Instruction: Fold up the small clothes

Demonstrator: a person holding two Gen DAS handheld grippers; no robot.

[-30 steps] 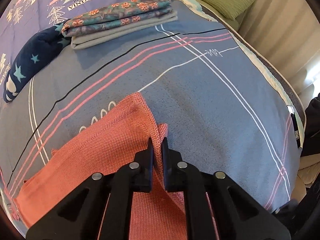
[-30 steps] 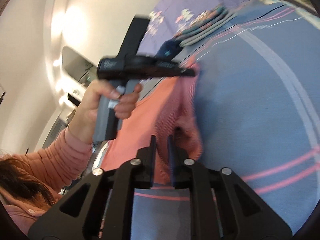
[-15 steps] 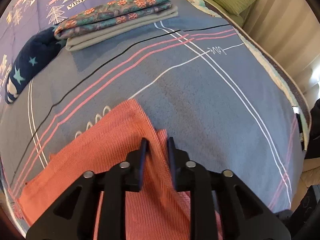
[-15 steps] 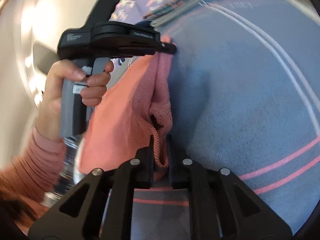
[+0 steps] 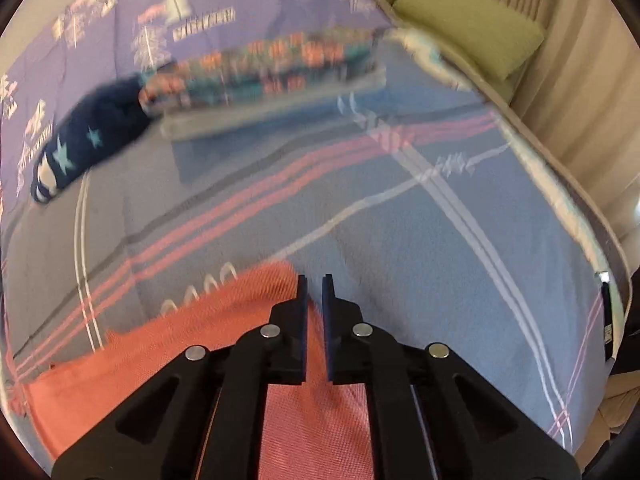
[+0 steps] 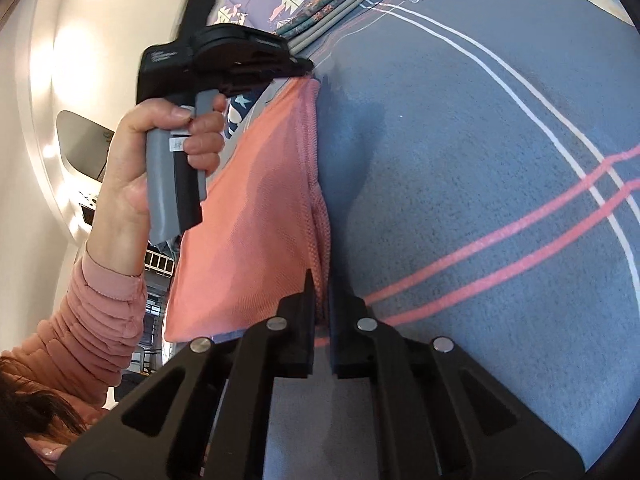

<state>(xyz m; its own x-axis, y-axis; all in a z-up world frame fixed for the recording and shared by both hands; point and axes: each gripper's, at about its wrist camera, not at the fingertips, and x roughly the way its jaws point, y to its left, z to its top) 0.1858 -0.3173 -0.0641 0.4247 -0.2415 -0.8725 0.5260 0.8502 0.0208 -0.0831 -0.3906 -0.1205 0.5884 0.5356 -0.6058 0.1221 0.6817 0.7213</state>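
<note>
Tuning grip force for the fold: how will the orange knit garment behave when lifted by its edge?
Likely floppy: the orange knit garment sags between the right claw and the left claw and doubles over at its hem. Probably light: a thin pinched edge carries it. Probably grippy rather than slippery, judging by its coarse weave against the fleecy blanket.

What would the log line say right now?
left tongs: just closed further, pinching orange cloth | right tongs: shut on orange cloth | hem: stretched between both

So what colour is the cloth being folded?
Coral-orange cloth, with a fine woven texture; the right wrist view shows it best.
</note>
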